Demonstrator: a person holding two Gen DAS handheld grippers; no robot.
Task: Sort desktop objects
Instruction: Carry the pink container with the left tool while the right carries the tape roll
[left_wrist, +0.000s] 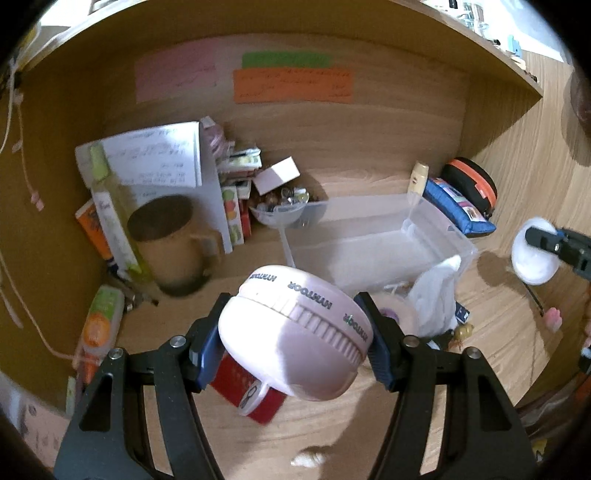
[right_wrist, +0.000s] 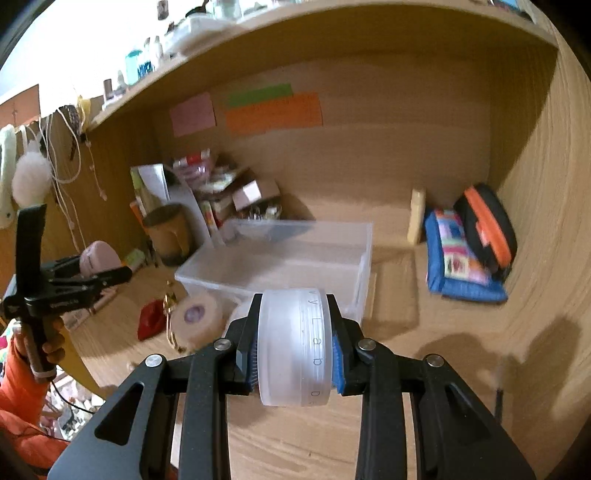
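left gripper (left_wrist: 295, 343) clamps a pink round case (left_wrist: 295, 332); right gripper (right_wrist: 293, 350) grips a frosted, probably plastic jar (right_wrist: 293, 347), near the clear bin (right_wrist: 280, 254).

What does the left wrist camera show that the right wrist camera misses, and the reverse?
Only the left wrist view shows the white crumpled plastic bag beside the box. Only the right wrist view shows the white fluffy pompom hanging at the left, and a hand in an orange sleeve. Both show the clear plastic storage box, the pink round case in the left gripper, and the frosted white round jar in the right gripper.
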